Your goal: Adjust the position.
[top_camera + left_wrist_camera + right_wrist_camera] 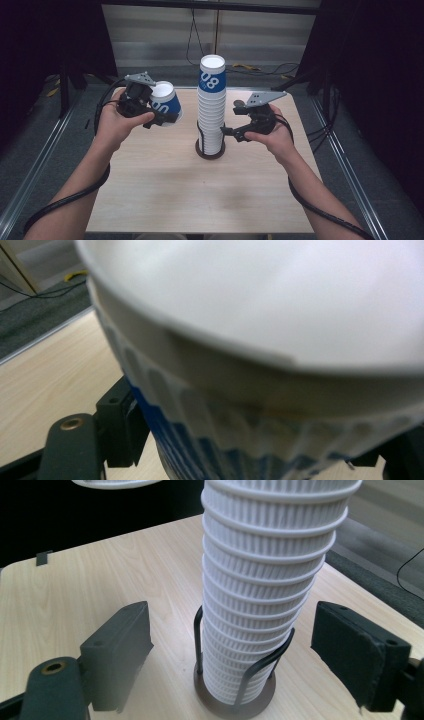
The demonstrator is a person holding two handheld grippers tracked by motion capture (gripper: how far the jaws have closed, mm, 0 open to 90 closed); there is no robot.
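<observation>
Left claw (167,118) is clenched on a single paper cup (166,101), white with a blue band and ribbed wall, held tilted above the left half of the wooden table (165,195), mouth turned up and toward the camera, well apart from the stack. In the left gripper view the cup (240,390) sits between the black jaws, with the left pad against its blue wall; the right pad is mostly hidden at the frame edge. A tall stack of matching paper cups (211,105) stands upright near the middle of the table in a wire holder with a round dark base (209,151). Right claw (227,132) is released, jaws wide, level with the lower part of the stack and just beside it on the right. In the right gripper view the stack (265,580) rises between the two pads with a clear gap on either side; no contact. The holder (235,700) rests flat on the table (75,575).
</observation>
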